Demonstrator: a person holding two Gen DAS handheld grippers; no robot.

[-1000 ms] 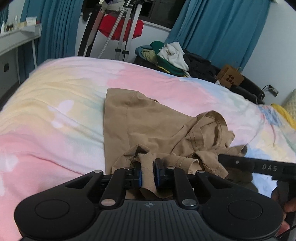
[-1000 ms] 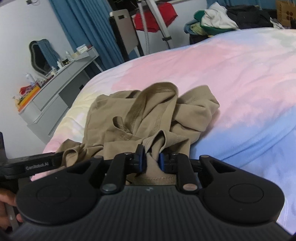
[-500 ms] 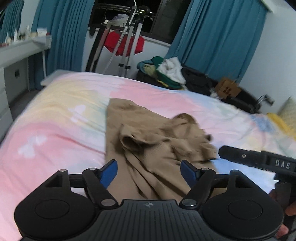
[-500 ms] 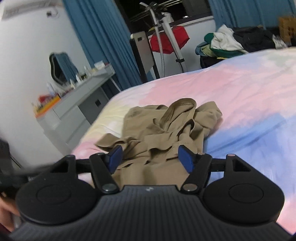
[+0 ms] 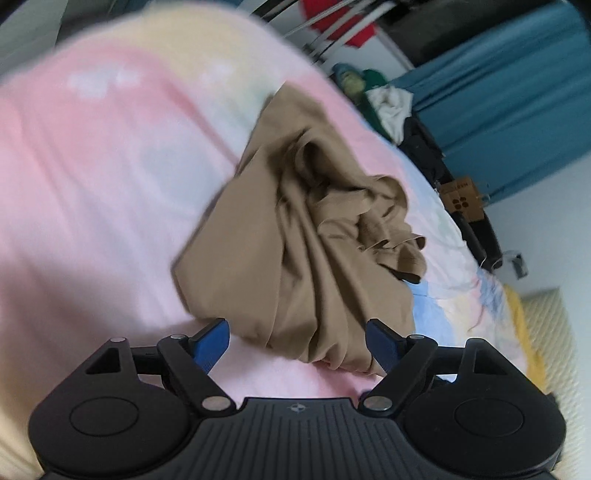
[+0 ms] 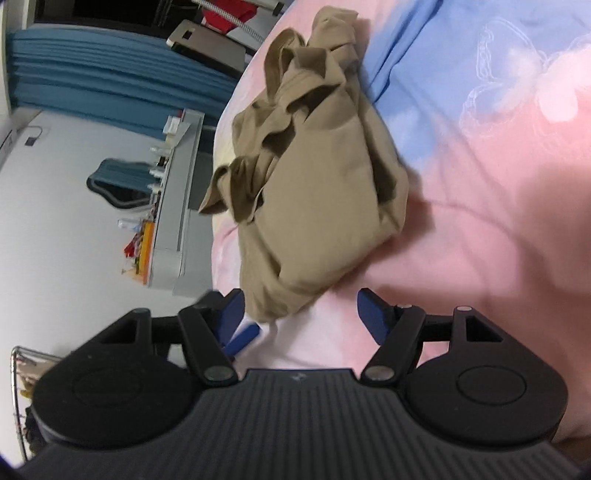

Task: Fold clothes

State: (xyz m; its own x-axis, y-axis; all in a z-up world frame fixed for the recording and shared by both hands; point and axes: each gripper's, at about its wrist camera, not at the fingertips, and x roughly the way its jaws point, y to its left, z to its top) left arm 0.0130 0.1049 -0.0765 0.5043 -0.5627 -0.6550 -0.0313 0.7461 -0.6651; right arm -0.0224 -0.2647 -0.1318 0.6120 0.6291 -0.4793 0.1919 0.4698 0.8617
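A tan garment [image 5: 295, 236] lies in a rumpled, loosely folded heap on the pastel bedspread [image 5: 92, 177]. It also shows in the right wrist view [image 6: 317, 177]. My left gripper [image 5: 297, 345] is open and empty, just short of the heap's near edge. My right gripper [image 6: 301, 319] is open and empty, its blue pads just short of the heap's near corner. Both views are tilted and partly blurred.
A pile of other clothes [image 5: 384, 99] and a cardboard box [image 5: 463, 197] lie past the bed's far side, before blue curtains [image 5: 509, 85]. A drying rack with a red garment [image 5: 332, 26] stands behind. A white dresser with small items [image 6: 173, 206] stands beside the bed.
Both grippers let go of the tan garment, which dropped into a heap on the bed. Both have since pulled back and tilted, staying open.
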